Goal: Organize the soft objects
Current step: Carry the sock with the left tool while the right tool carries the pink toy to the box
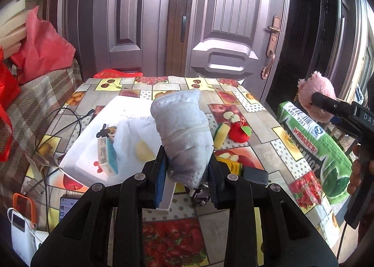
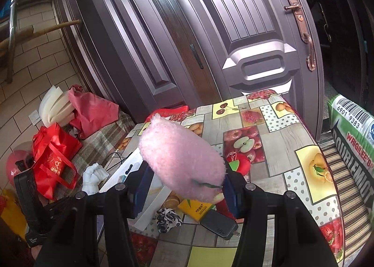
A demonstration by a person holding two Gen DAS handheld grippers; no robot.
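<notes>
My left gripper [image 1: 187,171] is shut on a rolled white cloth bundle [image 1: 184,126] and holds it above the fruit-print table [image 1: 257,112]. My right gripper [image 2: 184,187] is shut on a pink plush toy [image 2: 180,159], held above the table's near right part; the toy also shows in the left wrist view [image 1: 315,94] at the right. The white bundle shows in the right wrist view [image 2: 93,178] at the left. A red plush apple [image 1: 239,131] and a yellow sponge [image 1: 222,135] lie on the table. A black-and-white scrunchie [image 2: 167,219] lies near the front.
A white tray [image 1: 93,150] holds a small box [image 1: 107,154]. A yellow box [image 2: 195,208] and dark power bank [image 2: 219,226] lie near the front. A green Doublemint cushion [image 1: 311,143] sits right. Red bags [image 2: 53,157], cables and a white charger [image 1: 21,227] lie left.
</notes>
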